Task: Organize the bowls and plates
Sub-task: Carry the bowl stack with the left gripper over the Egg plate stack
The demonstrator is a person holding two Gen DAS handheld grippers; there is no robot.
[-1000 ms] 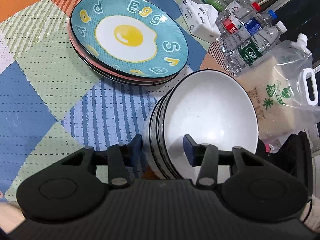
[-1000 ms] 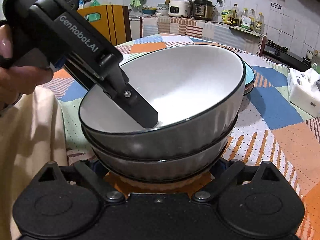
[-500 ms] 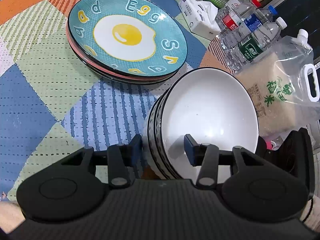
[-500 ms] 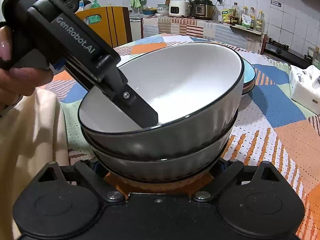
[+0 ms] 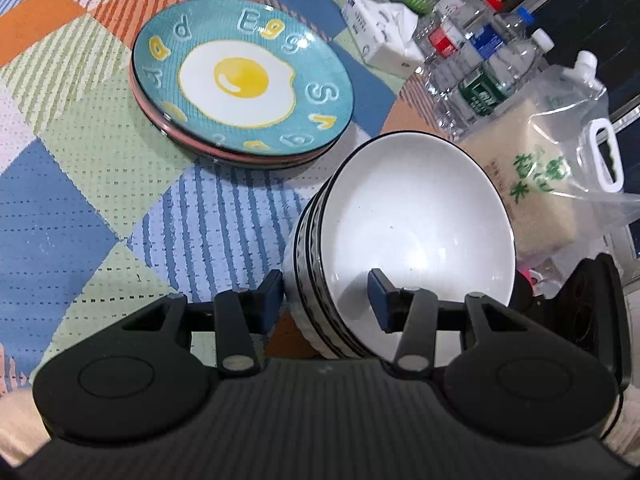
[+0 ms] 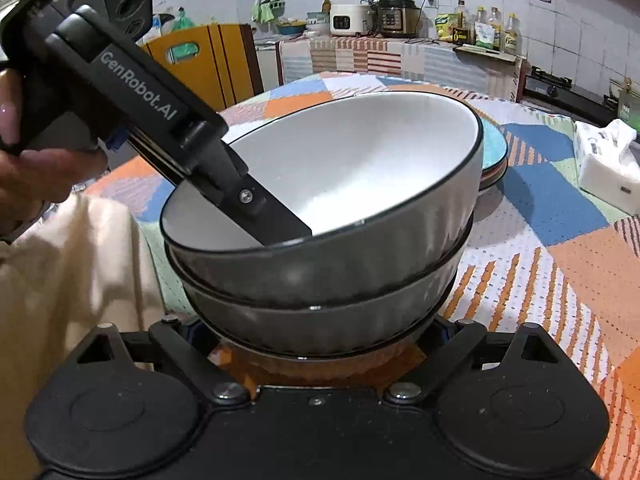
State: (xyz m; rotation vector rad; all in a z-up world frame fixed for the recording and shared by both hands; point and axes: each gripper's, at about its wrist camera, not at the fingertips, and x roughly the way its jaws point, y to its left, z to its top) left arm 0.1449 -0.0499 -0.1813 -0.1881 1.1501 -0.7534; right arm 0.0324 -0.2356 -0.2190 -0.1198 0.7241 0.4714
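The stack of bowls point(image 5: 416, 236) sits on the patchwork cloth point(image 5: 80, 184) that covers the bench, tilted in the left wrist view so its white inside faces the camera; the bowls are white inside, with ribbed grey outsides and dark rims. The left gripper point(image 5: 326, 300) straddles the near wall of the stack, one blue-padded finger outside against the ribbed side and the other inside the top bowl, the jaws set at a middling width with both pads on the walls, so it is clamped on the stack. From the right wrist view the same stack point(image 6: 332, 240) fills the middle of the picture, and the left gripper's inner finger point(image 6: 272, 216) slants down into the top bowl from the upper left, held by a hand point(image 6: 36, 168) at the left edge. The right gripper point(image 6: 320, 344) lies low at the base of the stack, its finger arms spread wide to either side of the bottom bowl; the fingertips are hidden under the bowl, so I cannot tell whether they press on it. Just beyond the bowls lies a stack of plates point(image 5: 240, 84), the top one teal with a fried-egg picture. Water bottles point(image 5: 480, 64), a tissue pack point(image 5: 380, 36) and a bag of rice point(image 5: 552, 172) stand near the bench's far edge
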